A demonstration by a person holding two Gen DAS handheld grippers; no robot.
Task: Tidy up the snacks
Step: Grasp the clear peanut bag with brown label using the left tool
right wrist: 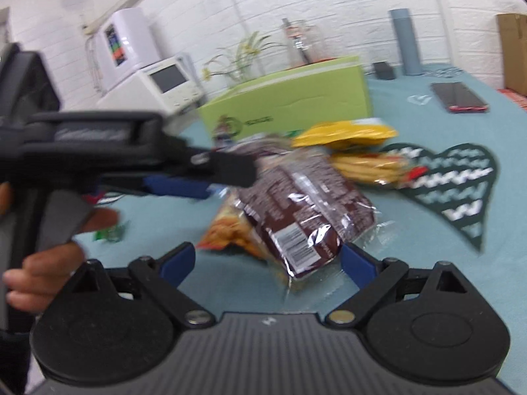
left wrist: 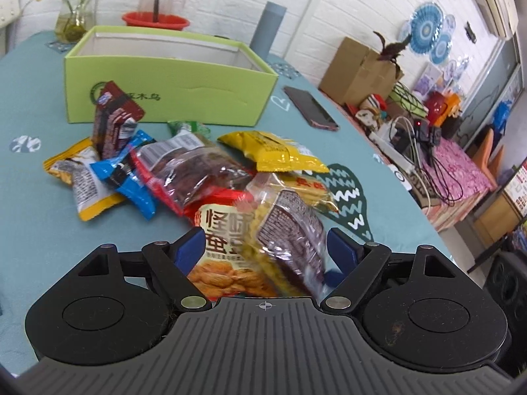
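A heap of snack packets lies on the teal tablecloth (left wrist: 39, 230) in front of an open green box (left wrist: 171, 95), which stands upright and well behind the heap, its visible interior bare. Left gripper (left wrist: 266, 247): jaws stand wide, the blue pads on either side of a nut packet (left wrist: 224, 263) and a clear bag with a brown label (left wrist: 290, 240); whether the pads press on either cannot be told, and both packets appear to rest in the heap. Right gripper (right wrist: 266, 260): jaws wide, with the near end of the brown-label bag (right wrist: 296, 217) lying between them; the right pad sits just beside the bag's clear edge, the left pad stands apart from it. In the right view the left gripper (right wrist: 184, 184) reaches in from the left side, held by a hand (right wrist: 36, 273), its blue finger near the bag's far end; this view is blurred. Other packets in the heap: a yellow one (left wrist: 280, 154), a red-edged bag of dark pieces (left wrist: 194, 171), a blue one (left wrist: 128, 177), a brown one (left wrist: 115, 118) leaning against the box front. A phone (left wrist: 309, 107) lies to the right of the box
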